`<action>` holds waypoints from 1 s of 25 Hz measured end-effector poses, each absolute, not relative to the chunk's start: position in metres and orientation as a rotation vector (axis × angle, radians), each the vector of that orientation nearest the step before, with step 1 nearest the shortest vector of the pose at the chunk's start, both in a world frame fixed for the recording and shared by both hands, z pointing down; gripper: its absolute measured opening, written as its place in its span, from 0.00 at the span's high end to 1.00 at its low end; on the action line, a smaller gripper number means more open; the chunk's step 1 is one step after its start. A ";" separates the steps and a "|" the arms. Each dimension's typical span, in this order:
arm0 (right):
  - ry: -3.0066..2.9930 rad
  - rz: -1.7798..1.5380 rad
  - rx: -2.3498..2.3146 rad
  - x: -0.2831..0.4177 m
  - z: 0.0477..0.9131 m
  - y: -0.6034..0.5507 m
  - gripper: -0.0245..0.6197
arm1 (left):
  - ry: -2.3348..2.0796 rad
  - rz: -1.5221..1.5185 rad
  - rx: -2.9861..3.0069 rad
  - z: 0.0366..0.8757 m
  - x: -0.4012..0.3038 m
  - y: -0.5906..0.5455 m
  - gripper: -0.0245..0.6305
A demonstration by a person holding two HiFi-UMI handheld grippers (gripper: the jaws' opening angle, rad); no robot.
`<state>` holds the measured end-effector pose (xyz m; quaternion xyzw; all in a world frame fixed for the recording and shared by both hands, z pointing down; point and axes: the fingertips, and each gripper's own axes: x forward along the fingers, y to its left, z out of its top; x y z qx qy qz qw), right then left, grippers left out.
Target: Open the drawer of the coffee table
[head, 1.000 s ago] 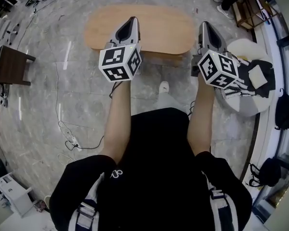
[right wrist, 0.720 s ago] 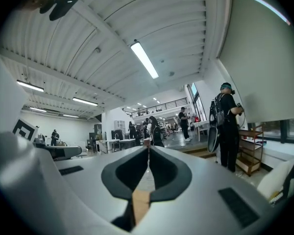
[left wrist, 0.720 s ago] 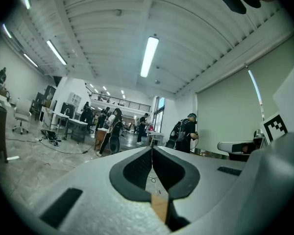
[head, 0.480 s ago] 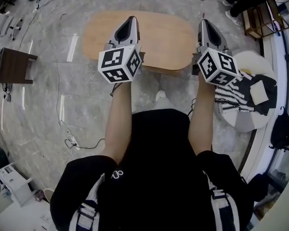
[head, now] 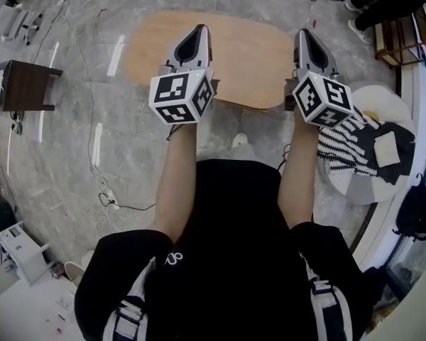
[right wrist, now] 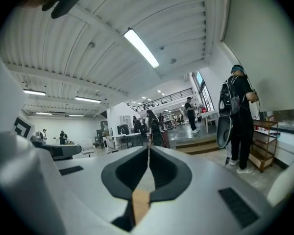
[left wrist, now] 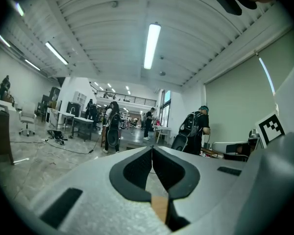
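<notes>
The coffee table (head: 248, 48) has an oval, light wooden top and stands on the grey stone floor in the upper middle of the head view. No drawer front shows from this angle. My left gripper (head: 197, 30) is held level over the table's near left part, with its jaws shut and nothing between them. My right gripper (head: 304, 34) hovers over the table's right end, also shut and empty. In the left gripper view the black pads (left wrist: 139, 168) meet at the tip. The right gripper view shows its pads (right wrist: 162, 169) pressed together the same way. Both views look out across the hall.
A dark wooden side table (head: 28, 84) stands at the left. At the right is a round white seat (head: 366, 183) with a striped cloth (head: 344, 144). Cables (head: 106, 197) trail over the floor at the left. A wooden shelf (head: 405, 38) and a person's legs are at the top right.
I have stepped toward the coffee table. It now sits closer and larger under both grippers, which moved forward together. Both stayed shut.
</notes>
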<state>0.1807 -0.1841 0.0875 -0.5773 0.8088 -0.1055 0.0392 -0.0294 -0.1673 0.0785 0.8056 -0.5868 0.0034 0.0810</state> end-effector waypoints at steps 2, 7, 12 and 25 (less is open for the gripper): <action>2.491 -0.353 -1.761 0.173 0.096 -0.188 0.94 | -1.759 0.032 2.391 0.085 -0.036 -0.170 0.95; 2.495 -0.411 -1.774 0.161 0.114 -0.198 0.94 | -1.749 0.057 2.355 0.102 -0.053 -0.184 0.95; 2.475 -0.419 -1.816 0.168 0.120 -0.212 0.94 | -1.697 0.011 2.386 0.105 -0.047 -0.207 0.95; 2.458 -0.545 -1.932 0.171 0.179 -0.224 0.94 | -1.557 0.041 2.370 0.162 -0.046 -0.233 0.95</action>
